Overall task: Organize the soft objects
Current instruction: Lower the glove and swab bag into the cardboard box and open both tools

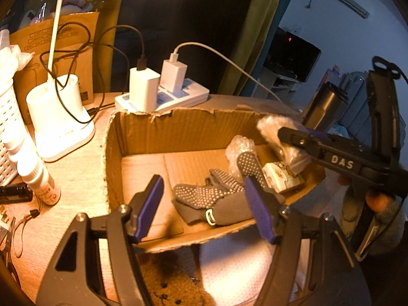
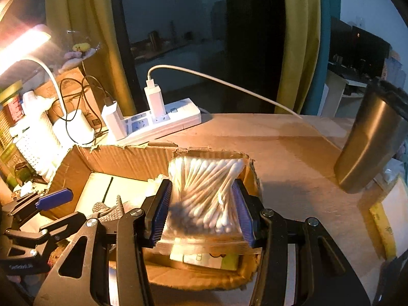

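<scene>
right tongs [image 2: 201,204]: clamped on the cotton swab bag [image 2: 204,191], held over the box [image 1: 142,132] for dropping in
left tongs [image 1: 204,209]: wide open, empty, hovering above the gloves [image 1: 211,199]

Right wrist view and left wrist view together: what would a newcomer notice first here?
First, the bag of cotton swabs squeezed between the right tool's blue pads, held over the right end of the torn cardboard box. Next, the grey dotted gloves lying on the box floor, just ahead of the open, empty left tool. Behind the box, a white power strip with chargers sits on the table.
</scene>
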The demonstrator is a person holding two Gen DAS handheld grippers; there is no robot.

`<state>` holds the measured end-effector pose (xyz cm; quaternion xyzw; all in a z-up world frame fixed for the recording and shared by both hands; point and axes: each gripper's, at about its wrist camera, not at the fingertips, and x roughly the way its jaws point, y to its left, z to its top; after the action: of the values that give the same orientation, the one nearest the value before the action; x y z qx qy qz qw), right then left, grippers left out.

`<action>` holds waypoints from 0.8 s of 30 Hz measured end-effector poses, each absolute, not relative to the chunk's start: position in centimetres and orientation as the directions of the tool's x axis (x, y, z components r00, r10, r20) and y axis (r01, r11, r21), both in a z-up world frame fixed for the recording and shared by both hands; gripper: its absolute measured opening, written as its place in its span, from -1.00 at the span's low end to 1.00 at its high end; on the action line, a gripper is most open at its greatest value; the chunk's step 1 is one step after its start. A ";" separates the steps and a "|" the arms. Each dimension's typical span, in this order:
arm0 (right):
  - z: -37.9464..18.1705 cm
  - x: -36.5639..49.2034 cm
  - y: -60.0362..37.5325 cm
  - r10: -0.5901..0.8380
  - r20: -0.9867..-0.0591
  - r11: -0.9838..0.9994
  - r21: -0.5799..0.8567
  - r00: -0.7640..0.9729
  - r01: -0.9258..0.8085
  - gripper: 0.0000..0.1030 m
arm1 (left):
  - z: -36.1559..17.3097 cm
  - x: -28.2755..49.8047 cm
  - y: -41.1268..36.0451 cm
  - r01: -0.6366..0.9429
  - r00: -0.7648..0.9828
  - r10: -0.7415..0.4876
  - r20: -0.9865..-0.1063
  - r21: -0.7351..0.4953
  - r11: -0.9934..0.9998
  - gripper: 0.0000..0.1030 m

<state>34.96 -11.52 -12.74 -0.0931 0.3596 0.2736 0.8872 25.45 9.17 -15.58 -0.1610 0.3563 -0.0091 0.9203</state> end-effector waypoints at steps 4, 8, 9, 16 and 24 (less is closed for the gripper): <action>-12.8 35.0 -11.6 0.417 -0.683 0.833 0.023 0.601 -0.552 0.26 | -15.6 25.5 8.9 -0.093 0.747 -0.124 -0.653 -0.288 0.953 0.36; -12.3 34.9 -12.1 0.415 -0.676 0.840 0.028 0.609 -0.541 0.26 | -15.6 25.6 8.9 -0.095 0.746 -0.124 -0.654 -0.289 0.953 0.36; -12.2 34.8 -12.1 0.415 -0.674 0.841 0.026 0.612 -0.541 0.26 | -15.6 25.6 9.0 -0.096 0.745 -0.124 -0.655 -0.290 0.952 0.36; -11.3 32.9 -12.4 0.421 -0.663 0.837 0.021 0.619 -0.546 0.26 | -14.5 24.9 9.1 -0.102 0.765 -0.112 -0.635 -0.291 0.951 0.36; -10.0 29.8 -12.8 0.430 -0.645 0.832 0.011 0.632 -0.555 0.26 | -12.2 23.3 8.5 -0.086 0.804 -0.095 -0.587 -0.273 0.958 0.37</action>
<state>29.84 -12.76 -10.03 -0.0948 0.3300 0.2743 0.8983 23.28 8.54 -12.17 -0.1444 0.3131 -0.0024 0.9387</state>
